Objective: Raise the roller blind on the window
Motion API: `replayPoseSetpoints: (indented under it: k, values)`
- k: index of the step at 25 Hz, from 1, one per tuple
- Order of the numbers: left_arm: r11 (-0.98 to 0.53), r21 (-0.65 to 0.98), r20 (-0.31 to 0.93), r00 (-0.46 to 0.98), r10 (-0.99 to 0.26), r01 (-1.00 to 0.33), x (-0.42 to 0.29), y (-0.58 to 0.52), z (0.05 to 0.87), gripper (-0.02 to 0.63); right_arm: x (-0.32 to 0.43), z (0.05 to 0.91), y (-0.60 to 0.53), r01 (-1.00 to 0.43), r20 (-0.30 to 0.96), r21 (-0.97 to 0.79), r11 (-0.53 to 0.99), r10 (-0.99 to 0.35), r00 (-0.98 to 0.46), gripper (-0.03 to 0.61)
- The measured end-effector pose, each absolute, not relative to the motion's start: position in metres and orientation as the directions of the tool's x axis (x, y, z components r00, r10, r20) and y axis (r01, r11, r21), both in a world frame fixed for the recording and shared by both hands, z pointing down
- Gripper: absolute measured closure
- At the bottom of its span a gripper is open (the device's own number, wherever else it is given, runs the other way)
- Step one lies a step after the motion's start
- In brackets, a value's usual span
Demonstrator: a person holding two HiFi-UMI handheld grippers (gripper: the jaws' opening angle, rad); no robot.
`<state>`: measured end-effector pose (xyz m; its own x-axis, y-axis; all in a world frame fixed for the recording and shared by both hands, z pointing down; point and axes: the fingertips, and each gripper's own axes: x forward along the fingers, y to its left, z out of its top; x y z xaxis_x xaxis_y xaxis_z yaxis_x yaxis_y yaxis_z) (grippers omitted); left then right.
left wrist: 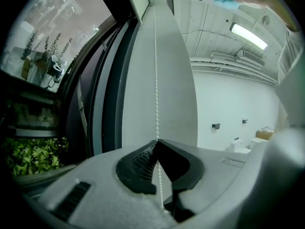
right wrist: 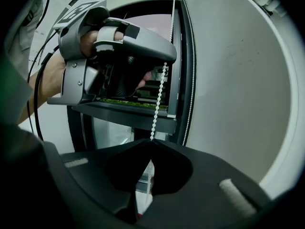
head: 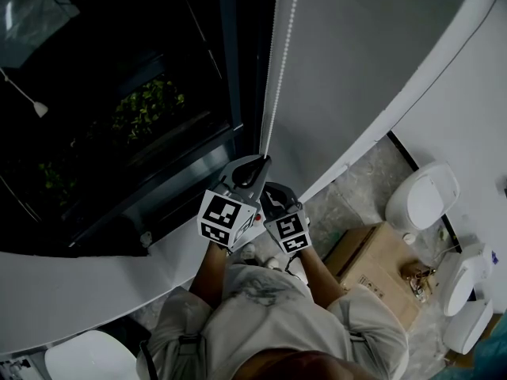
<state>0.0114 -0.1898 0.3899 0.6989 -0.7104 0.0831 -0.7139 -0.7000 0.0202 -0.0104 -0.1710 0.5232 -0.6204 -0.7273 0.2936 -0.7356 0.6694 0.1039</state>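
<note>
The grey roller blind (head: 348,62) hangs beside the dark window (head: 119,93). Its white bead chain (head: 279,62) runs down the blind's left edge to both grippers. My left gripper (head: 257,163) is shut on the bead chain (left wrist: 155,70), which passes between its closed tips (left wrist: 157,141) in the left gripper view. Just below it, my right gripper (head: 273,190) is shut on the same chain (right wrist: 159,99). The right gripper view shows its closed tips (right wrist: 151,141) with the left gripper (right wrist: 167,61) above them. A second strand of the chain (right wrist: 190,80) hangs by the blind.
A white window ledge (head: 95,283) curves below the glass. Green plants (head: 146,109) show outside. On the floor to the right stand a cardboard box (head: 372,267) and white toilets (head: 424,196). A white chair (head: 87,355) sits at lower left.
</note>
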Motion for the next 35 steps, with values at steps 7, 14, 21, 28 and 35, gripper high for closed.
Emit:
replayPoseSetpoints:
  k: [7,14,21,28,35]
  values:
    - [-0.702,0.041,0.125,0.701,-0.702,-0.711,0.014,-0.189,0.414,0.600,-0.007,0.546,-0.171,-0.734,0.334,0.092,0.673,-0.715,-0.614,0.568]
    - [-0.703,0.062,0.156,0.702,-0.695,-0.709,0.015,-0.184,0.432,0.600,-0.005,0.563,-0.165,-0.740,0.364,0.063,0.669,-0.706,-0.607,0.568]
    - [-0.702,0.052,0.144,0.701,-0.699,-0.711,0.014,-0.184,0.428,0.600,-0.003,0.556,-0.158,-0.748,0.308,0.044,0.662,-0.721,-0.621,0.558]
    - [-0.695,0.048,0.149,0.693,-0.705,-0.718,0.012,-0.186,0.430,0.600,0.012,0.503,-0.156,-0.772,0.190,0.034,0.635,-0.763,-0.618,0.514]
    - [-0.695,0.048,0.147,0.694,-0.705,-0.717,0.012,-0.187,0.428,0.600,0.034,0.422,-0.160,-0.784,0.084,0.000,0.620,-0.782,-0.618,0.506]
